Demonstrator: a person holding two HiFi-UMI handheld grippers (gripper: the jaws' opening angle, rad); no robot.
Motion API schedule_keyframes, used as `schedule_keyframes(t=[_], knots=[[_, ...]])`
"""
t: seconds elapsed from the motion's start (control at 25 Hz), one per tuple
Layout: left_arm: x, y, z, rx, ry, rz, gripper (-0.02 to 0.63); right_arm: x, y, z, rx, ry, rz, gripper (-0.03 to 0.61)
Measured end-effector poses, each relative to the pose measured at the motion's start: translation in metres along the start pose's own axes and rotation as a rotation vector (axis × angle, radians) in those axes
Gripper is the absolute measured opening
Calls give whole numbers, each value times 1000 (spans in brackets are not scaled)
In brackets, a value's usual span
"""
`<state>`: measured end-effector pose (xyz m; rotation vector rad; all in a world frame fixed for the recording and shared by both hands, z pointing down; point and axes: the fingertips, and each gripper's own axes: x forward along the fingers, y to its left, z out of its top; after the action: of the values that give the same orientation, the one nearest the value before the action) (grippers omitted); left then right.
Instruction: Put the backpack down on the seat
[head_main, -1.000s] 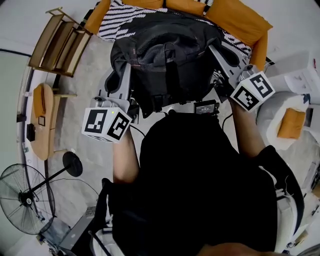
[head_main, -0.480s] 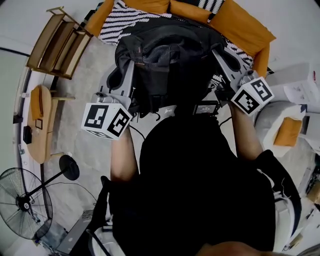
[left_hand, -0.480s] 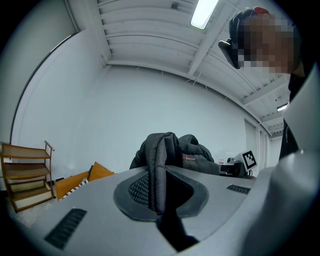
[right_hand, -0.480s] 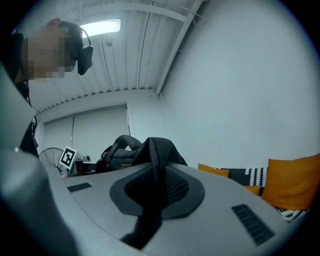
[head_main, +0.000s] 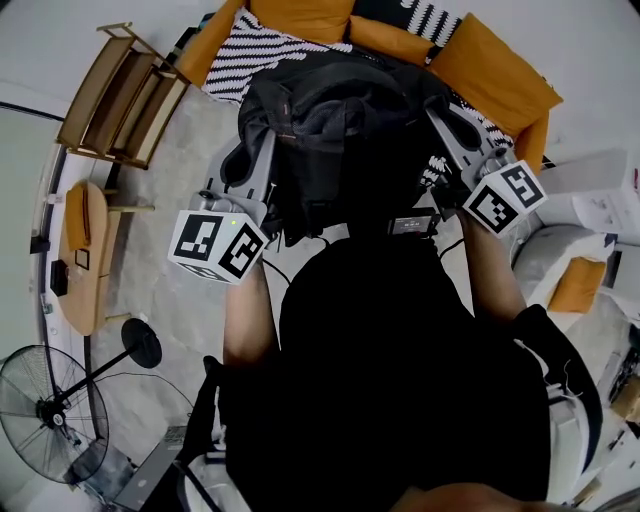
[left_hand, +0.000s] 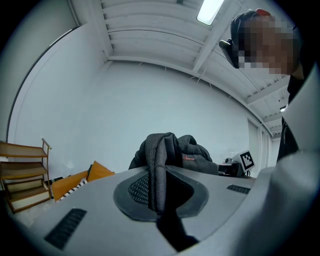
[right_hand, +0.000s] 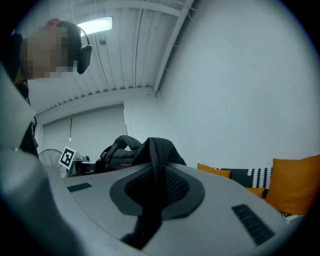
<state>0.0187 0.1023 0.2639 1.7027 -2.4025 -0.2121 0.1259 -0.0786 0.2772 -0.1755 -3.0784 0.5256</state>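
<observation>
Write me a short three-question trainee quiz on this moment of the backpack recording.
1. True or false: only the left gripper grips the backpack; the right gripper is empty.
2. What colour are the sofa cushions? A orange, B green, C blue.
3. What appliance shows at the lower left of the head view?
Key: 1 false, both are shut on the backpack. 2 A. 3 a pedestal fan.
</observation>
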Motion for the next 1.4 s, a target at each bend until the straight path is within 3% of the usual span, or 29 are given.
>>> schedule_keyframes(t=[0.12, 0.36, 0.6, 1.04, 1.4], knots=[[32, 14, 6, 0, 3, 12, 38, 22, -26, 8, 6, 4, 10, 48], [45, 18, 6, 9, -1, 9, 38, 26, -36, 11, -10, -4, 14, 48], [139, 46, 23, 14, 1, 49, 38, 78, -117, 43, -40, 2, 14, 48], [231, 74, 30, 30, 43, 77, 38, 128, -194, 69, -132, -9, -64, 48], [285, 106, 20, 30, 81, 36, 38, 159, -237, 62, -112, -6, -164, 48]])
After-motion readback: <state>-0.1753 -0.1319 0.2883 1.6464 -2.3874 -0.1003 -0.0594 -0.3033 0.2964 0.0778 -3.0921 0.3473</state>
